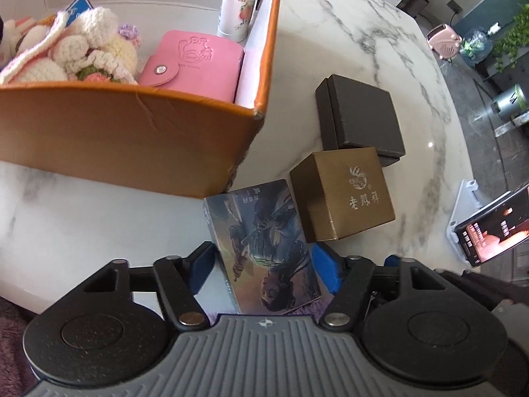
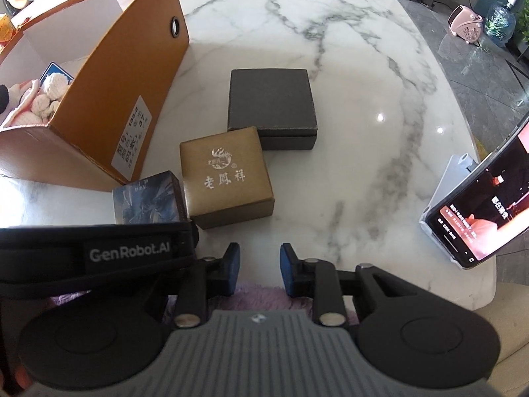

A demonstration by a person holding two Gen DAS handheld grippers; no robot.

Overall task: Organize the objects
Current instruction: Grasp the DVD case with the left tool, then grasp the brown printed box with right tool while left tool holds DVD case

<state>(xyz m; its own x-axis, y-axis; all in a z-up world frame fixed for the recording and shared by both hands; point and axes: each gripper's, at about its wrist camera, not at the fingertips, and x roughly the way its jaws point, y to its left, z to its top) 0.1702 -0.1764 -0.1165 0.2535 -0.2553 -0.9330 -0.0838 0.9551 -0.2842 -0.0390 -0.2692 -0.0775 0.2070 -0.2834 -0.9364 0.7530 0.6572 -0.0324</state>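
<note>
The left gripper (image 1: 264, 264) points steeply down at the table, its jaws spread wide on either side of a card box (image 1: 264, 248) with a printed figure on its face; the blue pads (image 1: 325, 264) flank the box, and whether they press on it cannot be told. The right gripper (image 2: 258, 264) also tilts steeply down, near the table's near edge, its jaws drawn close with a narrow gap and nothing between them (only a pinkish fuzzy cloth (image 2: 258, 294) shows below). Just beyond the card box, touching its far right corner, sits one gold box (image 1: 344, 195) with white lettering, and behind that, against it, one dark grey box (image 1: 358, 115). That makes three small boxes on the marble table (image 1: 380, 49). To the left stands one orange cardboard bin (image 1: 115, 125), open at the top, holding one pink wallet (image 1: 191, 63), one white bottle (image 1: 239, 0) upright in its far right corner and a heap of crocheted toys (image 1: 82, 46), too tangled to count. At the right edge of the table one phone (image 2: 489, 205) leans on a white stand (image 2: 453, 172), its screen lit.
</note>
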